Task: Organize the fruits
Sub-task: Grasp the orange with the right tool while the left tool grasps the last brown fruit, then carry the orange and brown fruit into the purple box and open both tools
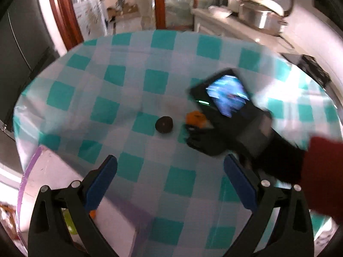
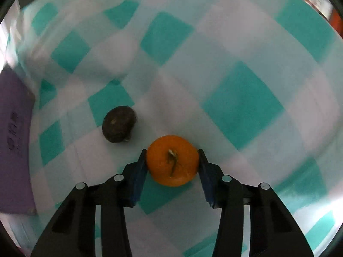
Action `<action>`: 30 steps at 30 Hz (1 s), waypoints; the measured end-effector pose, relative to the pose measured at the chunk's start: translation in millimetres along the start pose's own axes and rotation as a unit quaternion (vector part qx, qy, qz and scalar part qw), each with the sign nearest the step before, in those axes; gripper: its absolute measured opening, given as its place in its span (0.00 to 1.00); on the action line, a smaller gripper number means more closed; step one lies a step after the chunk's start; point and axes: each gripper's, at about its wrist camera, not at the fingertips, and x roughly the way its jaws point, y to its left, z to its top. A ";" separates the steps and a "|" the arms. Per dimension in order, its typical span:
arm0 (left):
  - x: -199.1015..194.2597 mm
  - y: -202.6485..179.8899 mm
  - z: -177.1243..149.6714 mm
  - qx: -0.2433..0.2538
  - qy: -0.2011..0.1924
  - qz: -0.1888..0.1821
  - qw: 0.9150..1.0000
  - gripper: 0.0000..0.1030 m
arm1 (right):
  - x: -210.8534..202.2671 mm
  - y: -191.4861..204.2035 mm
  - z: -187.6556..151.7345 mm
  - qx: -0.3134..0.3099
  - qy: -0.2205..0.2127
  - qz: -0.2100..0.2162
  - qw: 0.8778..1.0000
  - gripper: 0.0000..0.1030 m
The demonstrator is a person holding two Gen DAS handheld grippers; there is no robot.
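Note:
An orange [image 2: 172, 160] with its stem facing up sits on the teal-and-white checked tablecloth [image 2: 242, 105]. My right gripper [image 2: 172, 153] is shut on it, a blue pad pressed against each side. A dark brown round fruit [image 2: 119, 126] lies just to the left of it, untouched. In the left wrist view the same orange [image 1: 196, 118] and dark fruit [image 1: 164, 124] lie mid-table, with the right gripper [image 1: 189, 133] reaching in from the right. My left gripper [image 1: 170, 158] hangs open over the cloth, nothing between its fingers.
A purple-rimmed white bin [image 1: 27, 171] stands at the near left with a green fruit [image 1: 68, 220] and an orange piece [image 1: 93, 214] inside; its purple side [image 2: 12, 139] shows in the right wrist view. A red sleeve [image 1: 321, 171] enters at the right. A counter with pots [image 1: 263, 17] stands beyond the table.

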 end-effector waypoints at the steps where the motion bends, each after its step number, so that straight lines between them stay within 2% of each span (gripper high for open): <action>1: 9.0 1.7 7.6 -0.015 0.006 -0.003 1.000 0.97 | -7.8 -8.9 -9.0 0.020 -0.009 -0.001 1.000 0.44; 3: 36.3 5.5 25.5 -0.053 0.025 -0.003 0.998 0.97 | -23.3 -26.0 -28.7 0.061 -0.024 -0.001 0.998 0.44; 5: 63.1 8.4 35.7 -0.083 0.048 0.020 0.995 0.96 | -34.1 -37.7 -45.7 0.083 -0.030 -0.006 0.996 0.44; 7: 96.2 9.3 45.0 -0.111 0.071 0.026 0.991 0.95 | -46.0 -47.3 -66.6 0.108 -0.031 -0.007 0.994 0.44; 9: 124.7 6.3 49.9 -0.119 0.088 0.031 0.989 0.86 | -52.0 -53.9 -80.3 0.121 -0.030 -0.001 0.992 0.44; 13: 158.8 -1.8 53.7 -0.095 0.082 0.060 0.990 0.81 | -61.5 -53.3 -99.6 0.119 -0.030 0.008 0.992 0.44; 20: 192.3 15.8 41.1 -0.118 0.099 0.077 0.985 0.66 | -65.1 -51.8 -114.8 0.114 -0.030 0.022 0.993 0.44; 22: 192.9 20.4 36.6 -0.126 0.083 0.068 0.986 0.66 | -65.4 -51.1 -119.6 0.114 -0.029 0.024 0.993 0.44; 25: 194.3 20.7 33.8 -0.110 0.062 0.064 0.990 0.65 | -62.2 -44.6 -112.9 0.115 -0.028 0.023 0.993 0.44; 27: 194.3 19.7 32.3 -0.097 0.050 0.061 0.992 0.56 | -60.2 -42.7 -112.8 0.116 -0.025 0.022 0.993 0.44; 29: 191.8 18.2 31.2 -0.081 0.044 0.055 0.994 0.39 | -57.8 -41.7 -115.1 0.116 -0.021 0.021 0.993 0.44; 30: 191.3 18.0 31.0 -0.079 0.045 0.052 0.995 0.39 | -57.1 -40.5 -116.7 0.117 -0.018 0.021 0.993 0.44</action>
